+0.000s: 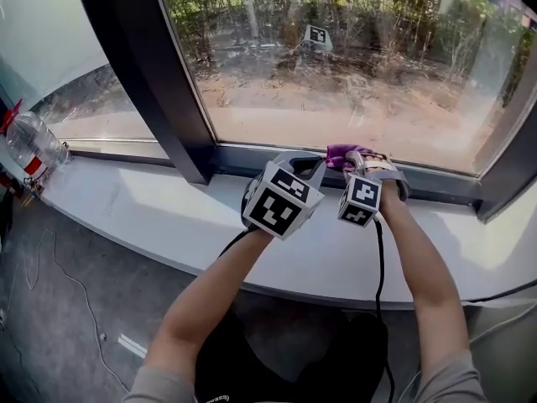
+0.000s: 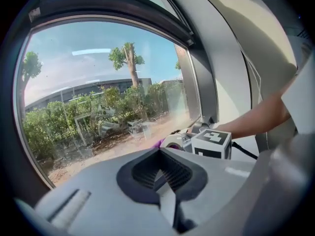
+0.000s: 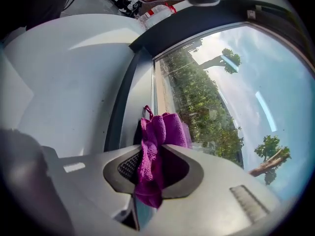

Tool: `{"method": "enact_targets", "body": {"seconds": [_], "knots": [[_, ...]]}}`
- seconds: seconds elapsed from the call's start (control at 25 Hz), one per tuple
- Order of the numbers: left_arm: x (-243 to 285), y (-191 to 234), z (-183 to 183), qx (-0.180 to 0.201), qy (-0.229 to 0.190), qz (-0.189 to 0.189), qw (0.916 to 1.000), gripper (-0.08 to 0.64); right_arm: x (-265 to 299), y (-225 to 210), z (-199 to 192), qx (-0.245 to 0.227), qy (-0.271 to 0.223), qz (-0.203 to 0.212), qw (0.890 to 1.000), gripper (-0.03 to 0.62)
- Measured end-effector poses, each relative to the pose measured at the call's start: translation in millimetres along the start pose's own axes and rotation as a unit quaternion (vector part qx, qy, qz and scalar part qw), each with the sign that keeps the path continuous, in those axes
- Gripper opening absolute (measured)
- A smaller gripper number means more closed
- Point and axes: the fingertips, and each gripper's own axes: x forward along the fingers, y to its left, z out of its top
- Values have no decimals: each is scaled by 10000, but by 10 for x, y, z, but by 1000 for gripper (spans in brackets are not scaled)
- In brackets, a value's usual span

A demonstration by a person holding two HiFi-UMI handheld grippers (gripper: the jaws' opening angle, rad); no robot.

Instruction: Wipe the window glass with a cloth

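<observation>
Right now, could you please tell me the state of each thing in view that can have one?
Left gripper: jaws together, nothing between them.
Right gripper: jaws clamped on the cloth.
Purple cloth: bunched, pinched in the right gripper, held low by the glass; contact cannot be told.
Window glass: hazy and smeared, worst along the bottom.
Plastic bottle: by the sill's left end, untouched; whether it is capped cannot be told.

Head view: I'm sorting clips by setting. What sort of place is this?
Probably an indoor room at ground level, maybe an office or workshop: a large dark-framed window over a wide white sill, with shrubs and bare soil just outside.
</observation>
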Motion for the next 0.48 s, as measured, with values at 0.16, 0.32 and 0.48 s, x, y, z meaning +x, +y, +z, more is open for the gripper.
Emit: {"method": "enact_targets", "body": {"seconds": [0.16, 0.32, 0.48], "knots": [[-31, 38, 53, 90, 74, 103, 9999, 1, -40, -19, 8, 10, -95, 83, 9999, 100], [-118, 23, 332, 298, 76, 251, 9992, 1, -304, -180, 39, -21, -277, -145, 9995, 101], [-223, 36, 694, 462, -125, 359, 9982, 0, -745, -626, 103, -146, -585, -756, 9953, 101]]}}
